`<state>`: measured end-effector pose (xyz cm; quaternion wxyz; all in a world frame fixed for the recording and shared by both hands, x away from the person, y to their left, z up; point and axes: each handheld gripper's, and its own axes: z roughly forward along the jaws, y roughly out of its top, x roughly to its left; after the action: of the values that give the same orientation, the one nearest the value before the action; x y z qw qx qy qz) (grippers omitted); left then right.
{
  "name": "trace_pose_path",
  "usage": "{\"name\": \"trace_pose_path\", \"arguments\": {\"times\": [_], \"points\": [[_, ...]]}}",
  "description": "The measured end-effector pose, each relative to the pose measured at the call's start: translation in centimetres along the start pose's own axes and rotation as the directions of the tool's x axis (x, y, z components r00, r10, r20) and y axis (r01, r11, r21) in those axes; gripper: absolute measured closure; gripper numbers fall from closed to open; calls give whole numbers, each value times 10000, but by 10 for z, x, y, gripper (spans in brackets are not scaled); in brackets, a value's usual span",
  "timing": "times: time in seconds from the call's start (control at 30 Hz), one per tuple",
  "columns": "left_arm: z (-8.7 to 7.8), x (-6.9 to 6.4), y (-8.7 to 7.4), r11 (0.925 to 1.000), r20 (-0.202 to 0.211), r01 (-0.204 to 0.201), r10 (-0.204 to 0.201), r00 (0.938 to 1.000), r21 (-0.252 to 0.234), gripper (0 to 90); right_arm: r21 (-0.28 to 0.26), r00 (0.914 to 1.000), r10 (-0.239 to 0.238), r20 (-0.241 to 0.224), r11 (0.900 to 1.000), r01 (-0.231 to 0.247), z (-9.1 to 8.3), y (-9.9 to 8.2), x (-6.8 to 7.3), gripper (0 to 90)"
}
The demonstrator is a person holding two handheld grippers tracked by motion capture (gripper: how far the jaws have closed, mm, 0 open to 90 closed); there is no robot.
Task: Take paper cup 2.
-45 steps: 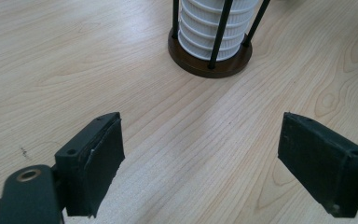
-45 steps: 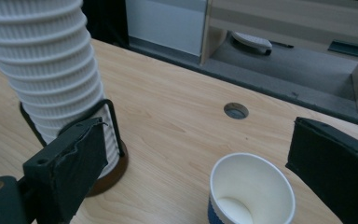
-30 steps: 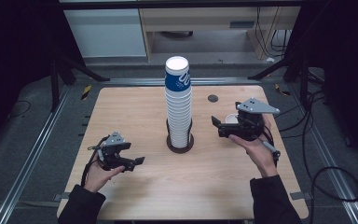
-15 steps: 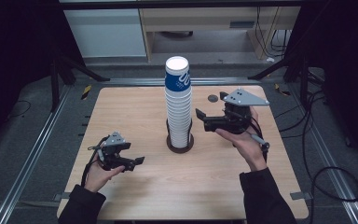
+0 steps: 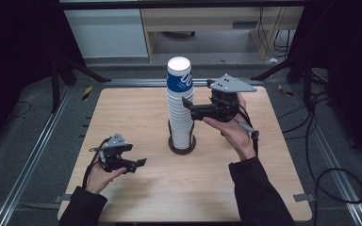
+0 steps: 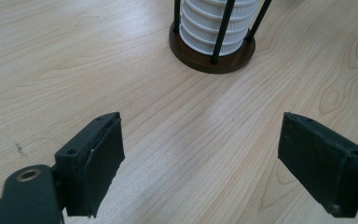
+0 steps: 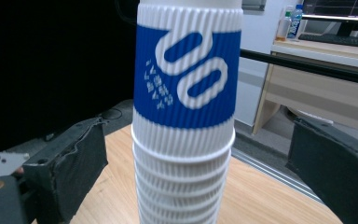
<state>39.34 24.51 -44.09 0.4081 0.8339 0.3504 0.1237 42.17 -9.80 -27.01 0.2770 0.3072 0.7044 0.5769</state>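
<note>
Wooden counter (image 5: 264, 188) under dark surroundings, metal rails along sides. Cup stack (image 5: 179, 106) stands upright mid-counter in dark round holder (image 5: 182, 145) with thin black rods. Top cup (image 7: 186, 74) ribbed white with blue band. Right hand-held gripper (image 5: 187, 107) raised beside upper stack, jaws spread wide either side of top cup, not touching. Left hand-held gripper (image 5: 139, 163) low near counter's front left, jaws apart, nothing between them, well apart from stack.

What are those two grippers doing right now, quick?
Left gripper: open, holding nothing, low over the table.
Right gripper: open around the cup stack, not gripping.
</note>
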Motion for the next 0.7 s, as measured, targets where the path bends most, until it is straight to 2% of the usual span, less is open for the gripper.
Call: {"name": "trace_pose_path", "arguments": {"times": [0.47,0.7], "points": [[1,0,0,10000,52,-14,14,10000,5,136,-202,9992,380,-148,9991,-383,35,14,0,59],[1,-1,0,10000,71,-38,38,10000,15,136,-75,9995,295,-145,9995,-296,52,13,2,69]]}}
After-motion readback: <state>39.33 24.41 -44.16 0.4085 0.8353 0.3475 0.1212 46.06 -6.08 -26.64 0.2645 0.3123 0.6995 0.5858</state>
